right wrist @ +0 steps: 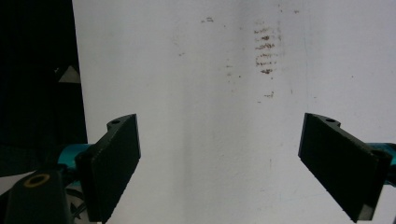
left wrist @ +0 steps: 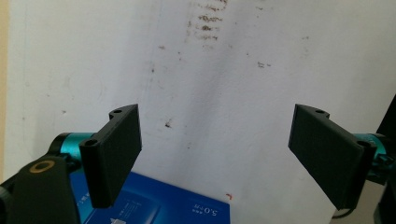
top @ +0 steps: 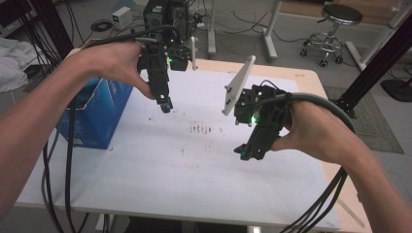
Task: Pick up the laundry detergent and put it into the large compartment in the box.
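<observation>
A person holds both grippers in the air above a white table sheet [top: 194, 165]. In the high view my left gripper [top: 165, 104] hangs over the far left of the sheet, jaws pointing down, just right of a blue box [top: 97, 114]. My right gripper [top: 245, 151] hovers over the sheet's right half. In the left gripper view the left gripper [left wrist: 215, 156] has its jaws wide apart with nothing between them, and the blue box [left wrist: 159, 205] lies below. The right gripper [right wrist: 219, 163] is likewise open and empty over the bare sheet [right wrist: 210, 93].
Brown smudge marks [top: 200, 128] stain the middle of the sheet. Cables [top: 68, 160] trail off the table's near edge on both sides. Beyond the far edge stand a stool [top: 335, 29] and computer equipment [top: 165, 14]. A dark floor edge [right wrist: 37, 70] borders the sheet.
</observation>
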{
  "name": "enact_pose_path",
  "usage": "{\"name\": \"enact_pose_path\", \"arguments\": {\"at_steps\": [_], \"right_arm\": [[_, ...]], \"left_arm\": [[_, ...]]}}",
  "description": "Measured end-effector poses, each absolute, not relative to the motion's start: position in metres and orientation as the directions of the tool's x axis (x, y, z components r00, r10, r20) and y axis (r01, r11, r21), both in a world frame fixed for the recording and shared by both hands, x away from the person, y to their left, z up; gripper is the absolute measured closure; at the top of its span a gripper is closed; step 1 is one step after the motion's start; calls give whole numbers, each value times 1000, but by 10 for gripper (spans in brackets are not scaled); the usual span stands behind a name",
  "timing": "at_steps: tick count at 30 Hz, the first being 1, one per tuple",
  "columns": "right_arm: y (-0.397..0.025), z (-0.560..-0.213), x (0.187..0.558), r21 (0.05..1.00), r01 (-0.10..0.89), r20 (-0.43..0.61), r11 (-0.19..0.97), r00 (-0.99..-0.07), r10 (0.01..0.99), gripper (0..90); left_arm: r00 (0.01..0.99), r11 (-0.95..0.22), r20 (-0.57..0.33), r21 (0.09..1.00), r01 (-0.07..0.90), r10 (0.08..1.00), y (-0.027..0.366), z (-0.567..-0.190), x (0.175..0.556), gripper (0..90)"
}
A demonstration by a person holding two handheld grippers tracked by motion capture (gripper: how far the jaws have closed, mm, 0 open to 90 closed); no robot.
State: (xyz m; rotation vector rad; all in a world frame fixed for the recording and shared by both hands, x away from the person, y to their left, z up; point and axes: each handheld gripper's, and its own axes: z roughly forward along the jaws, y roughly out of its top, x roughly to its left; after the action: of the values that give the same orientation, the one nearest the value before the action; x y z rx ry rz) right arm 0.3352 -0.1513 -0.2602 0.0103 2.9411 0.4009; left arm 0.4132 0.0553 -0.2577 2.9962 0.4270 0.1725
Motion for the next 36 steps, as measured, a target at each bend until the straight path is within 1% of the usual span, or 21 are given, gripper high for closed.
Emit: {"name": "enact_pose_path", "arguments": {"at_steps": [10, 18, 36], "right_arm": [[-157, -258, 332, 263, -8, -176, 965, -984, 40, 120], [-161, -257, 330, 257, 2, -174, 966, -983, 49, 120], [-159, -254, 328, 255, -5, -179, 967, -983, 42, 120]], "left_arm": [[964, -963, 72, 100, 249, 256, 40, -279, 411, 173], [961, -957, 62, 126, 261, 270, 45, -276, 412, 174], [961, -958, 53, 107, 264, 271, 42, -280, 411, 174]]}}
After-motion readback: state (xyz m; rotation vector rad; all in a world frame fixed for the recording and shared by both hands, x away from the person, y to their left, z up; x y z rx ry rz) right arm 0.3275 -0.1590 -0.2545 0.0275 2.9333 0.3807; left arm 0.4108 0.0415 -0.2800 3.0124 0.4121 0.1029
